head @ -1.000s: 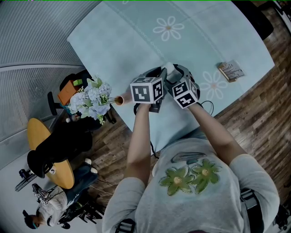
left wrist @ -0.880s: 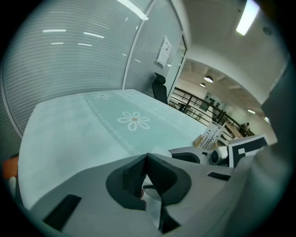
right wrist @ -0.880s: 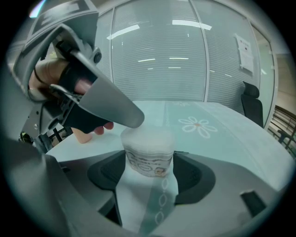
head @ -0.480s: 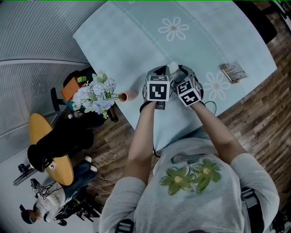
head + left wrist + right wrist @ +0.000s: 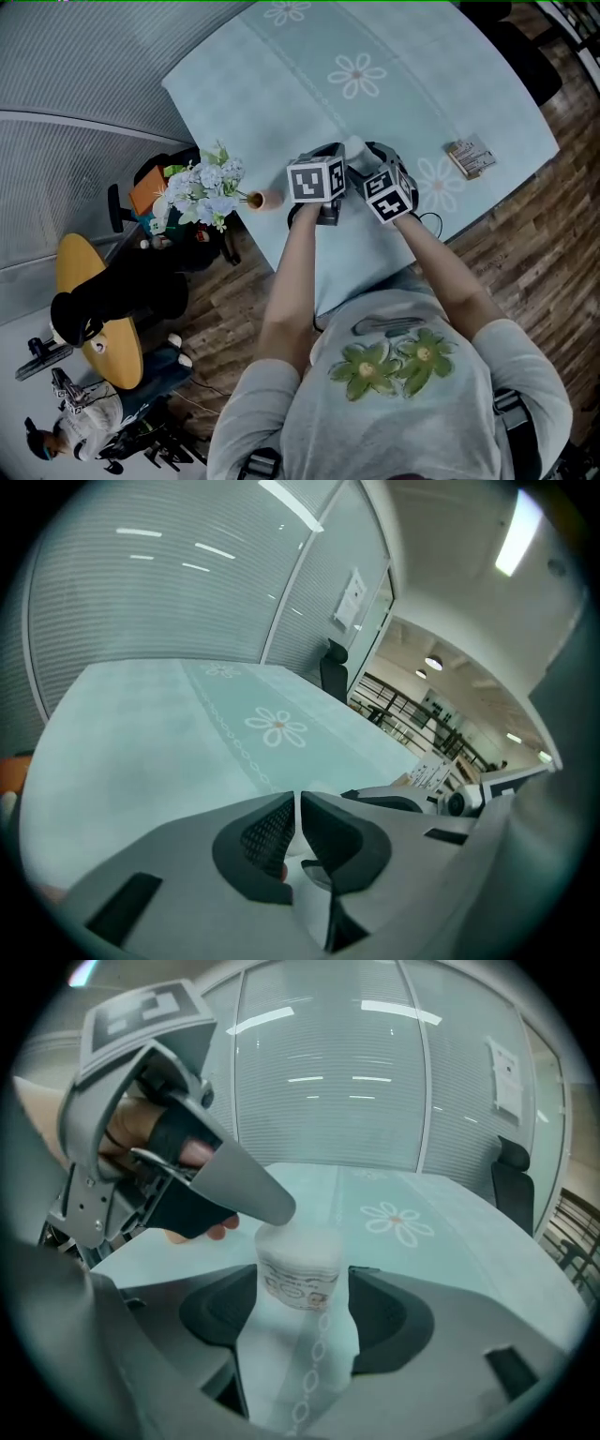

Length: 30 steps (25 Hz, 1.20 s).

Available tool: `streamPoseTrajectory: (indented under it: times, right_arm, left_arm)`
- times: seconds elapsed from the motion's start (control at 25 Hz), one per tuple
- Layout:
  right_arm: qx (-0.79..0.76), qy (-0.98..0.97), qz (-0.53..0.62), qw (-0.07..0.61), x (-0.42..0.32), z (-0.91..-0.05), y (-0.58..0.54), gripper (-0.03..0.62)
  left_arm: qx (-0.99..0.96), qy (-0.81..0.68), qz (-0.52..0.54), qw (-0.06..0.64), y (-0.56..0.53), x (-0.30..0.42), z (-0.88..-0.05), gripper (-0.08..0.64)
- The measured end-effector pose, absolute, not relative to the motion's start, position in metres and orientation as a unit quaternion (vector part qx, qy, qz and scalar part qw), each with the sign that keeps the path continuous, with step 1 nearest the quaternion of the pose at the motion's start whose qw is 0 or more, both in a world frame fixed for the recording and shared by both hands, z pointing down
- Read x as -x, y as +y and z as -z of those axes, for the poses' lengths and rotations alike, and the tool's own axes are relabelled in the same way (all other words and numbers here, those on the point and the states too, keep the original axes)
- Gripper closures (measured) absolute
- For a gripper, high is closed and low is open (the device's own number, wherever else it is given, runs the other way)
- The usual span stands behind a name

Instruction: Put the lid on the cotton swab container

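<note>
The cotton swab container [image 5: 300, 1274] is a small white tub with a printed label and a frosted white cap. It stands on the pale tablecloth between the pads of my right gripper [image 5: 305, 1288], which presses on both its sides. The closed tip of my left gripper [image 5: 274, 1208] rests on the cap's upper left edge. Its jaws have just closed and eased a hair apart, with only a thin slit and nothing between them in the left gripper view [image 5: 296, 803]. From above, both grippers meet at the container [image 5: 353, 147] near the table's front edge.
A bunch of flowers in a pinkish vase [image 5: 267, 199] lies at the table's left edge, close to my left arm. A small printed packet [image 5: 469, 156] sits to the right. The tablecloth [image 5: 281, 84] stretches away beyond the grippers. Chairs and gear stand on the floor at the left.
The left gripper's marker cube has drawn a little closer to the right one and tilted slightly. Both grippers stay at the container. The head view has drifted.
</note>
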State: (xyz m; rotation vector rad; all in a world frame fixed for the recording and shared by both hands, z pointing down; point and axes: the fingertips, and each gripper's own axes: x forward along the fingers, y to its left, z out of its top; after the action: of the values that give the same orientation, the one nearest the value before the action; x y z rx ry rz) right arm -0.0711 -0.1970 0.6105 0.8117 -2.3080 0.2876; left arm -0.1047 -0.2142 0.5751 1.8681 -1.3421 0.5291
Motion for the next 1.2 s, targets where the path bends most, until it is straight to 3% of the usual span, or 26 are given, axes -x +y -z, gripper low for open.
streamPoseTrajectory:
  times: [0.12,0.28,0.48,0.88,1.2]
  right_arm:
    - [-0.311,-0.887,-0.107,0.325,0.068,-0.6,-0.193,0.281]
    - [-0.316,-0.892,-0.112,0.305,0.062,-0.582,-0.185,0.281]
    - [-0.319,-0.9,-0.093,0.281,0.057,-0.549,-0.169,0.357]
    - [-0.334,-0.911,-0.035,0.241,0.043,-0.488,-0.138,0.589]
    - [-0.329,-0.92,-0.057,0.207,0.031,-0.465,-0.11,0.591]
  left_arm:
    - [-0.73,-0.53,-0.154,0.404,-0.214,0.111,-0.564,0.528]
    - [-0.738,-0.543,-0.14,0.376,-0.208,0.118,-0.542,0.528]
    - [-0.762,-0.547,-0.141,0.316,-0.192,0.113,-0.514,0.528]
    - [-0.776,-0.569,-0.129,0.238,-0.154,0.111,-0.465,0.532]
    - [-0.781,-0.578,-0.121,0.206,-0.114,0.102,-0.446,0.558]
